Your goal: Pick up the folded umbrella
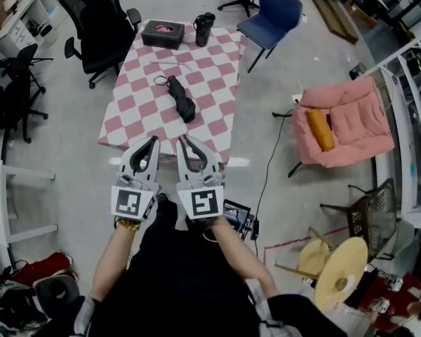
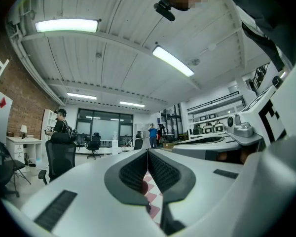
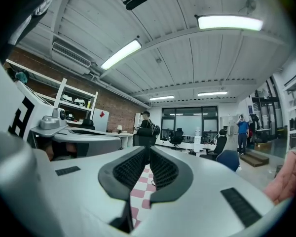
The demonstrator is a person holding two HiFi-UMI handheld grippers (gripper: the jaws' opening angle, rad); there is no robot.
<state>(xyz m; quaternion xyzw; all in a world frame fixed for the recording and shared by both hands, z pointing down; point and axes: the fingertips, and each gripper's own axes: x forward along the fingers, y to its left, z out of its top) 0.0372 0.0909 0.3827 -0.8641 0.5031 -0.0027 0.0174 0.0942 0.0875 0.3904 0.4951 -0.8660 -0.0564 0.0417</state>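
Folded umbrella (image 1: 181, 98) lying on checkered worktop (image 1: 137, 111), left gripper (image 1: 152, 141) and right gripper (image 1: 183, 141) side by side at its near edge, fingers (image 2: 136, 171) closed, empty

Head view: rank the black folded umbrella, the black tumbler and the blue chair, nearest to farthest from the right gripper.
1. Black folded umbrella, on the checked table, ahead of the right gripper.
2. Black tumbler, table's far edge.
3. Blue chair, beyond the table, right side.
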